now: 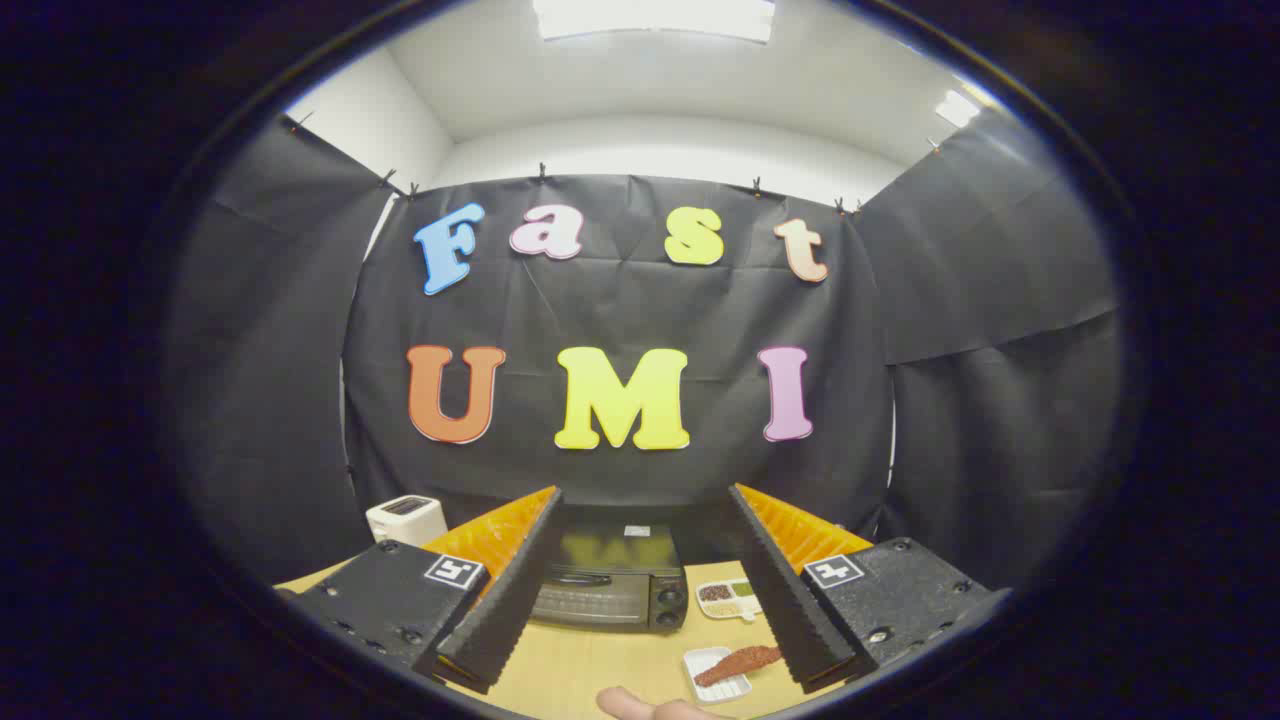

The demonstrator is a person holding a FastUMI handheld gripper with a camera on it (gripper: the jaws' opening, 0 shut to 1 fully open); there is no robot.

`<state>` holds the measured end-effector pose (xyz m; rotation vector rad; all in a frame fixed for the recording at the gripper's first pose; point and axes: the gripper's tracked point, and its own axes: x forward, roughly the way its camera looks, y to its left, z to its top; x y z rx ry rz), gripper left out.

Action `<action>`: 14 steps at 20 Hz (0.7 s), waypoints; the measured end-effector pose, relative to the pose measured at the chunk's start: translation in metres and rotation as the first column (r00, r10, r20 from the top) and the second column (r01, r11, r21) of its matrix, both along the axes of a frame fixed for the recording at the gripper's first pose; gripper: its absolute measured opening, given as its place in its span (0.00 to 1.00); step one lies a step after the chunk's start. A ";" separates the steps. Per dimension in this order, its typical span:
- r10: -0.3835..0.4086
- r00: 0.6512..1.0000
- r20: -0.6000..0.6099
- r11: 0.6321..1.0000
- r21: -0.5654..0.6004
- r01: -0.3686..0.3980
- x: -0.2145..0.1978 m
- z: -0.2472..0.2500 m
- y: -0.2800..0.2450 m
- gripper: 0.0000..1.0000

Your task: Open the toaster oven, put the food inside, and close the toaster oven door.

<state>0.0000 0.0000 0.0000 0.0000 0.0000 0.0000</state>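
Holding our gripper (pixel 645 500) above a wooden table (pixel 590 665), we see its jaws spread wide with nothing between the fingers (pixel 505 590). Nearest to us, low between the two jaws, a fingertip (pixel 640 705) of a person pokes in over the table. Just beyond it, close to the inner side of the right jaw, a small white dish (pixel 712 675) lies flat with a reddish-brown piece of food (pixel 738 663) across it, one end of the food reaching past the dish rim toward that jaw. A little farther on, also near the right jaw, sits a small divided tray (pixel 730 598) with dark and greenish fillings. Straight ahead between the jaws stands the dark toaster oven (pixel 605 585), its door shut, the handle across the front and knobs at its right end. Farther off, outside the left jaw, a white toaster (pixel 405 520) stands near the black cloth wall (pixel 620 300).
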 end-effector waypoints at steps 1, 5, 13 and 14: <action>-0.002 1.000 0.001 1.000 -0.001 0.002 0.000 0.002 0.001 1.00; 0.001 1.000 -0.017 1.000 -0.010 -0.001 0.002 0.001 0.004 1.00; -0.036 0.999 -0.002 0.999 0.001 0.036 0.027 0.013 0.008 1.00; -0.046 0.999 -0.002 0.999 -0.004 0.046 0.035 0.011 0.008 1.00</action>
